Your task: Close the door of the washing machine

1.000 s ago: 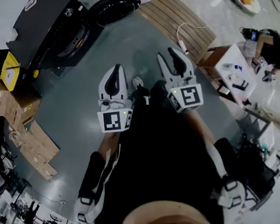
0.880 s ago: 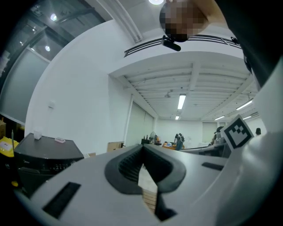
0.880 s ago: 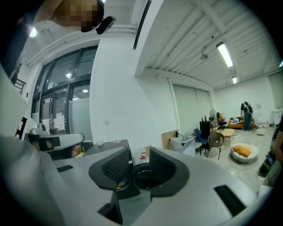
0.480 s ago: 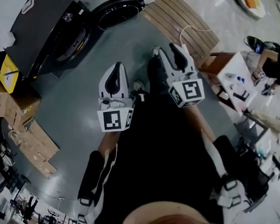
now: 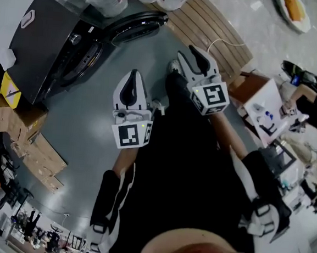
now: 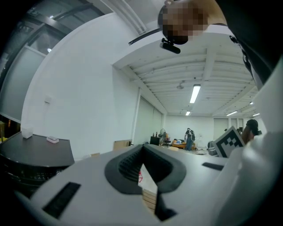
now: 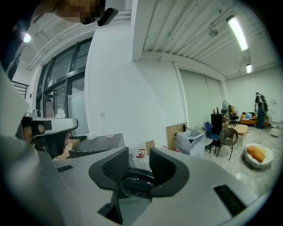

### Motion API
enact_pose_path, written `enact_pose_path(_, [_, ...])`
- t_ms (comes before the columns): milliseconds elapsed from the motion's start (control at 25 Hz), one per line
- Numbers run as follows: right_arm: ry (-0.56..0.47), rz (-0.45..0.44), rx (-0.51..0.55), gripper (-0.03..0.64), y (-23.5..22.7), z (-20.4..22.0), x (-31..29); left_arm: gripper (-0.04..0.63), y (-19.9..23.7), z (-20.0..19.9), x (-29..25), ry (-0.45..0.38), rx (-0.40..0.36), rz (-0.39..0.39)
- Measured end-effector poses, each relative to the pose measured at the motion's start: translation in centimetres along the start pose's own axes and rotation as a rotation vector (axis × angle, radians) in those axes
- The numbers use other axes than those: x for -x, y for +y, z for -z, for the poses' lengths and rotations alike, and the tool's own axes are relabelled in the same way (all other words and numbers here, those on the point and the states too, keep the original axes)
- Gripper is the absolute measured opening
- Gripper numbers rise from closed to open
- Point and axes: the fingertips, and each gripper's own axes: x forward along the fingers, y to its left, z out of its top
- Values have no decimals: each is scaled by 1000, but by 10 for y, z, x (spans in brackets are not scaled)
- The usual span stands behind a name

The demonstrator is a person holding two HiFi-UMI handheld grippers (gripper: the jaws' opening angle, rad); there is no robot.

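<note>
The room has white walls, a ribbed ceiling with strip lights [image 6: 194, 93] and a grey floor [image 5: 86, 128]. The black washing machine [image 5: 45, 36] stands on the floor at its far-left edge, against the wall. Its round door [image 5: 135, 26] is swung open, away from the drum opening. A slatted wooden platform [image 5: 211, 23] lies along the far edge of the floor, just beside the open door. Cardboard boxes [image 5: 16, 119] are stacked at the left edge of the floor, near the machine. A white surface [image 5: 260, 99] carrying small items stands at the right edge. The left hand-held gripper [image 5: 131, 82] is held over bare floor, well apart from the machine; its jaws meet at the tips with nothing between them. The right hand-held gripper [image 5: 192, 60] points toward the door; its jaws stand apart and grip nothing, and the dark door glass shows beyond the gap in the right gripper view. Compared with one second ago, the door and the machine lie lower in the head view and nearer the right hand-held gripper, which has advanced toward the door. The left hand-held gripper keeps the same position in the view. The door remains open.
</note>
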Motion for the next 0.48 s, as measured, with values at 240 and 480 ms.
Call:
enact_pose_path(240, [57, -82, 5, 140, -71, 16, -48, 5, -33, 12, -75, 13, 38, -58])
enact_pose_path(480, [208, -153, 66, 140, -146, 3, -143, 5, -24, 0, -191, 85, 86, -99])
